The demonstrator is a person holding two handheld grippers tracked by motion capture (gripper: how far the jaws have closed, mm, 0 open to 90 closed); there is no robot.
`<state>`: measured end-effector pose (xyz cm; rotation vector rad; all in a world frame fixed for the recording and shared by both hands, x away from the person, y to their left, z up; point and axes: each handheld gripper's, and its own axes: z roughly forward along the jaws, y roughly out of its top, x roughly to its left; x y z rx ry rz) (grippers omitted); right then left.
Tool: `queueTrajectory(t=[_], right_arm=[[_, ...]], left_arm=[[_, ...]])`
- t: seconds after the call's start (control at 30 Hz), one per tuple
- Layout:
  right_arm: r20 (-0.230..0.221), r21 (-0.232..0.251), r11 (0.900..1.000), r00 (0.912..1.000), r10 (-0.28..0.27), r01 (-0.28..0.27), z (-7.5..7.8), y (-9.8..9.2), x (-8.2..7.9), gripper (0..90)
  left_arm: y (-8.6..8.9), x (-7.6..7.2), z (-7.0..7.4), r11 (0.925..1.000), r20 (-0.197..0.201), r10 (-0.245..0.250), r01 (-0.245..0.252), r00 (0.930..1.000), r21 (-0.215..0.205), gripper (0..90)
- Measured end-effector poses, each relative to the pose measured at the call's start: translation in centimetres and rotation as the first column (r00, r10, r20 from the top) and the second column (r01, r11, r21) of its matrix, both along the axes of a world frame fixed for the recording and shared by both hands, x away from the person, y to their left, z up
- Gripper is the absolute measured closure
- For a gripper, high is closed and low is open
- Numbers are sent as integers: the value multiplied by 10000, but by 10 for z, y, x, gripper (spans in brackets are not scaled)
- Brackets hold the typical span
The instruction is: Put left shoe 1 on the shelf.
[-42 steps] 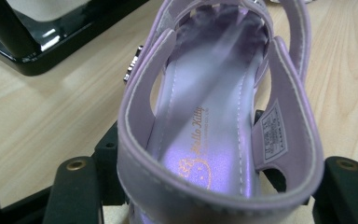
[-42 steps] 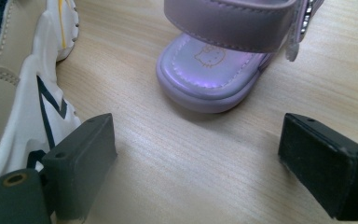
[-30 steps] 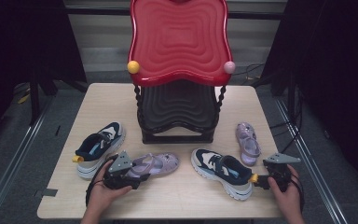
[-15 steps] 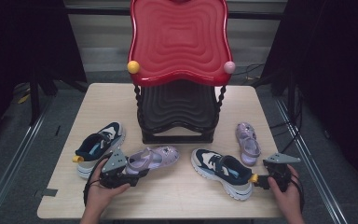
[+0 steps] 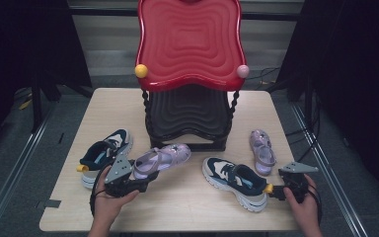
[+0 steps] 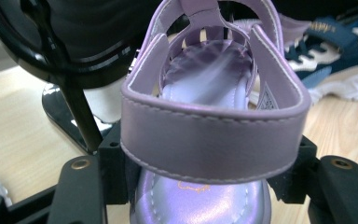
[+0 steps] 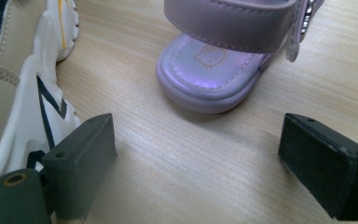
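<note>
The left gripper (image 5: 143, 183) is clamping the heel (sole sides) of the glossy lilac strapped sandal (image 5: 162, 159), its toe pointing away.

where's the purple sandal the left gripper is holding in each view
High view: the held sandal is left of centre, heel in the left gripper, toe toward the black stand.
Left gripper view: it is central, heel between the jaws.
Right gripper view: that sandal is the other one.
Shared landmark: the wooden table.
</note>
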<state>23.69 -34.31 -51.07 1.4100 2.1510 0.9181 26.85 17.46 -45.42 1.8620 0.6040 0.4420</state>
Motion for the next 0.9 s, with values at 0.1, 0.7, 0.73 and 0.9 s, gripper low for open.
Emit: queueTrajectory(t=[0.1, 0.7, 0.73, 0.9], right_arm=[[-2, 3, 10000, 10000, 0, 0, 0, 0, 0, 103], [0, -3, 10000, 10000, 0, 0, 0, 0, 0, 103], [-1, -2, 10000, 10000, 1, -1, 0, 0, 0, 103], [-1, -1, 10000, 10000, -1, 1, 0, 0, 0, 103]], left_arm=[[-1, 1, 2, 9997, 112, 18, -15, 9999, -228, 369], [-26, 3, 11, 9823, 887, 1153, -1003, 9894, -1582, 369], [-29, 5, 12, 9788, 978, 1279, -1097, 9870, -1733, 369], [-38, 8, 14, 9703, 1134, 1539, -1284, 9816, -2050, 369]])
